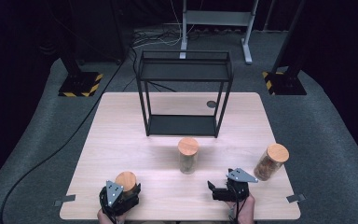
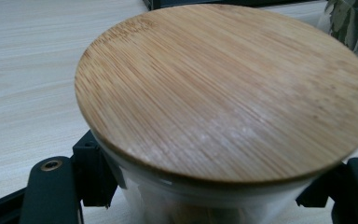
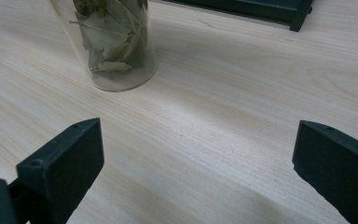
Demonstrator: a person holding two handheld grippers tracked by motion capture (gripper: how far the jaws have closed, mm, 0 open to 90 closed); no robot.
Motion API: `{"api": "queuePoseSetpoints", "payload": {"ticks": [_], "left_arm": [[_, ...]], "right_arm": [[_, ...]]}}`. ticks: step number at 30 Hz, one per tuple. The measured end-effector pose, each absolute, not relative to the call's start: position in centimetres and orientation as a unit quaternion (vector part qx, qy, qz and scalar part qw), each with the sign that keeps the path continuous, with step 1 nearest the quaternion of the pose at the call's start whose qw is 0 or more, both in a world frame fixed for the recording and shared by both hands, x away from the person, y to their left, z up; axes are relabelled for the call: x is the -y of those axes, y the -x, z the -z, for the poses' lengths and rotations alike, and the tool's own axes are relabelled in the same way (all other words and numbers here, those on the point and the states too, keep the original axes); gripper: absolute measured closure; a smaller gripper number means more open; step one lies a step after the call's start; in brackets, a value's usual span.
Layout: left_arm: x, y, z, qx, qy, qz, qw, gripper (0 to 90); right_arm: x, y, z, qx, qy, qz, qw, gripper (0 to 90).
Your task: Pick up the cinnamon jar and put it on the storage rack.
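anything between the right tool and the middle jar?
Nothing. In the right gripper view, bare tabletop runs from the open right tool to the leaf-filled middle jar; the high view agrees.

Matt bamboo lid (image 2: 223, 88) — clear glass jar (image 2: 205, 205), pale wood-grain table (image 1: 121, 140)

Light wood table (image 1: 121, 140) stood on grey carpet (image 1: 46, 154). Black metal shelf rack (image 1: 184, 93) stood at the table's far middle, a small round grey grommet (image 1: 211, 104) just beside it. Three glass jars with bamboo lids: one at near left edge (image 1: 126, 182), one with leaves at centre (image 1: 188, 155), one near the right edge (image 1: 271, 161).
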State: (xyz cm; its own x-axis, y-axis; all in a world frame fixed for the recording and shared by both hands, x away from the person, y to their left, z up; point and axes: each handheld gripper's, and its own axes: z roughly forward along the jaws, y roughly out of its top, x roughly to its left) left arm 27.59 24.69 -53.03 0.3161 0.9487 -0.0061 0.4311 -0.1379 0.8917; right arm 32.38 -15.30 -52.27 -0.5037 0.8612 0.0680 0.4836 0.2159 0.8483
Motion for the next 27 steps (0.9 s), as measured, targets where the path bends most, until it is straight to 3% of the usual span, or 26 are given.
{"api": "queuePoseSetpoints", "payload": {"ticks": [27], "left_arm": [[-23.8,-27.7,51.9,-0.474,-0.698,-0.299,0.445,25.6]], "right_arm": [[15.4,-32.3,52.3,-0.747,-0.448,-0.442,0.216,1.6]]}}
